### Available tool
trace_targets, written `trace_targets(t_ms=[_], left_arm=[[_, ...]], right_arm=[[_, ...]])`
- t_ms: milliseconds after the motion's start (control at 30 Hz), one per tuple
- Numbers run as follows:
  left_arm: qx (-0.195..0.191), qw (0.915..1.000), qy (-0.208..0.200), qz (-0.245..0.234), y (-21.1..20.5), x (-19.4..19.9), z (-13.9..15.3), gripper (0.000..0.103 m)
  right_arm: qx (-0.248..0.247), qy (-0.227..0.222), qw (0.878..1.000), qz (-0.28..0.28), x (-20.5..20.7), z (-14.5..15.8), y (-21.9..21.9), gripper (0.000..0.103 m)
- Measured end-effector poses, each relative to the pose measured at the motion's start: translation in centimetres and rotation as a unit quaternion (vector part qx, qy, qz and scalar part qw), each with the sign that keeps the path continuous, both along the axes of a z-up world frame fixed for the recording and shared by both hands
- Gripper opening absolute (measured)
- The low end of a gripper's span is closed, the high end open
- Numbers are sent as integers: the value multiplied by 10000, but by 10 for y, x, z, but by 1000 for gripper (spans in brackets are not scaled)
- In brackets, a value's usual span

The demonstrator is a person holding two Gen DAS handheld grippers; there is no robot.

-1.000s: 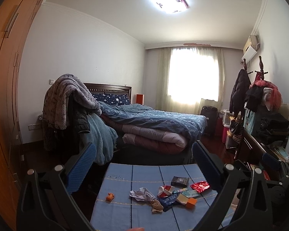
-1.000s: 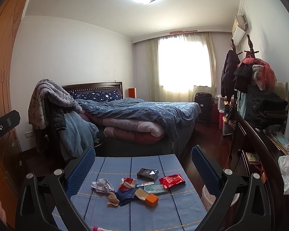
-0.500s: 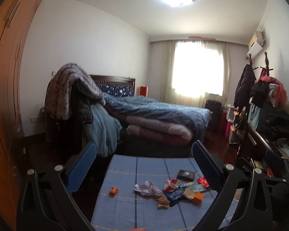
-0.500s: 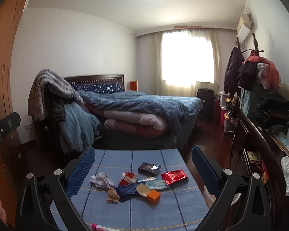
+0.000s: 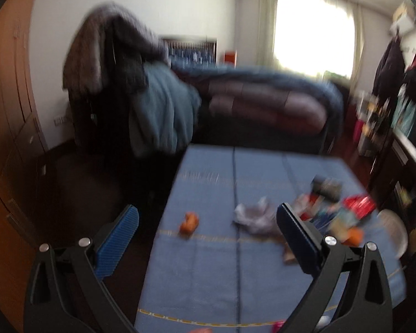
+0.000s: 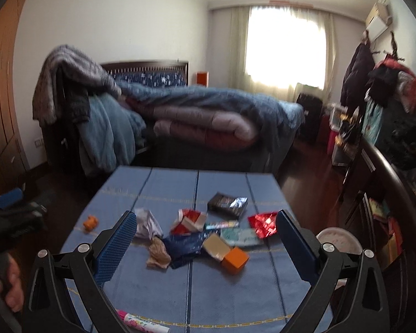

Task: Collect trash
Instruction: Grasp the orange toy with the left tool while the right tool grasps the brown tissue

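Both my grippers are above the near end of the table [image 6: 230,291], looking down its blue cloth toward the bed [image 6: 208,111]. Neither holds anything.

Left gripper [image 5: 208,222]: fingers spread wide, nothing between the pads. Left view is motion-blurred, so small detail is unreliable there. Between the fingers and further down the table I see the orange scrap [image 5: 189,222] lying alone on the left part of the cloth, and the crumpled white paper [image 5: 253,216] just ahead of the right finger. The rest of the trash sits beyond and right of that finger, partly hidden by it.

Right gripper [image 6: 206,224]: fingers also wide apart, empty. The trash pile lies ahead of it, mostly framed between the two fingers:
- crumpled white paper [image 6: 148,223] just past the left fingertip
- brown crumpled scrap [image 6: 158,254] close by, nearer to me
- dark blue wrapper [image 6: 184,245] mid-pile, touching the brown scrap
- red and white wrapper [image 6: 190,219] behind it
- orange box [image 6: 235,259], nearest item of the pile, with a beige flap [image 6: 216,245] against it
- pale green packet [image 6: 240,236] right of centre
- red foil wrapper [image 6: 263,223] right beside the right fingertip
- black packet [image 6: 228,204] furthest away
- orange scrap [image 6: 91,222] off on its own, left of the left finger

A pink floral tube [image 6: 141,320] lies at the near table edge, below the gripper. A white bin [image 6: 337,242] stands just off the table's right side, partly behind the right finger. My left hand [image 6: 5,285] shows at the lower left edge of the right view.
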State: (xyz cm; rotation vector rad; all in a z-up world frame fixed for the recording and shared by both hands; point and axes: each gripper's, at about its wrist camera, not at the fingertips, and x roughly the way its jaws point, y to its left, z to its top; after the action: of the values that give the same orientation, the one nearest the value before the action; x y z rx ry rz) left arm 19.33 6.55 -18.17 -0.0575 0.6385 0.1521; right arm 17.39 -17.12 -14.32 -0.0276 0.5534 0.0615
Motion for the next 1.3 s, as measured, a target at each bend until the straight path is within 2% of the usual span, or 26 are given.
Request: trace_targets(t_ms=[67,167,333,433,500,600,700,867,933,1100,1200,1267,1300], left_arm=[[110,9993,344,89,4,23,-26,99],[114,9977,640,207,15,55,-59,99],[98,9942,1026,291,29,94,-97,99],[73,9918,1255,216,33,113,-116,93],[-26,9899,1409,141,35,121,-127,81],[-200,9872,1585,19,36,132,-141,72],[6,9885,1509,-76,27,134,-145,65],[60,9905,1361,-205,21,137,-145,27],[21,9909,1334,-187,21,136,-144,26],[-383,9918,1207,-192,30,127,-142,26],[-483,9924,1130,-120,36,121,-138,26],[-524,9926,1096,-87,39,118,-136,26],[-552,9926,1079,-77,41,117,-135,26]], right_arm=[[8,199,9998,37,14,-12,2,99],[-11,362,9993,81,29,-27,6,99],[-139,646,9977,146,50,-48,11,99],[-146,822,9964,106,63,-61,11,99],[-105,925,9956,100,71,-68,9,99],[-54,1072,9941,158,78,-78,8,99],[-47,1197,9924,275,83,-87,15,99],[73,1462,9867,714,94,-108,36,99],[74,1601,9833,858,100,-118,47,99],[-75,1876,9765,1063,114,-140,72,80],[-142,2016,9724,1163,121,-152,82,71],[-216,2115,9702,1163,127,-160,89,60],[-222,2147,9693,1177,128,-162,89,59]])
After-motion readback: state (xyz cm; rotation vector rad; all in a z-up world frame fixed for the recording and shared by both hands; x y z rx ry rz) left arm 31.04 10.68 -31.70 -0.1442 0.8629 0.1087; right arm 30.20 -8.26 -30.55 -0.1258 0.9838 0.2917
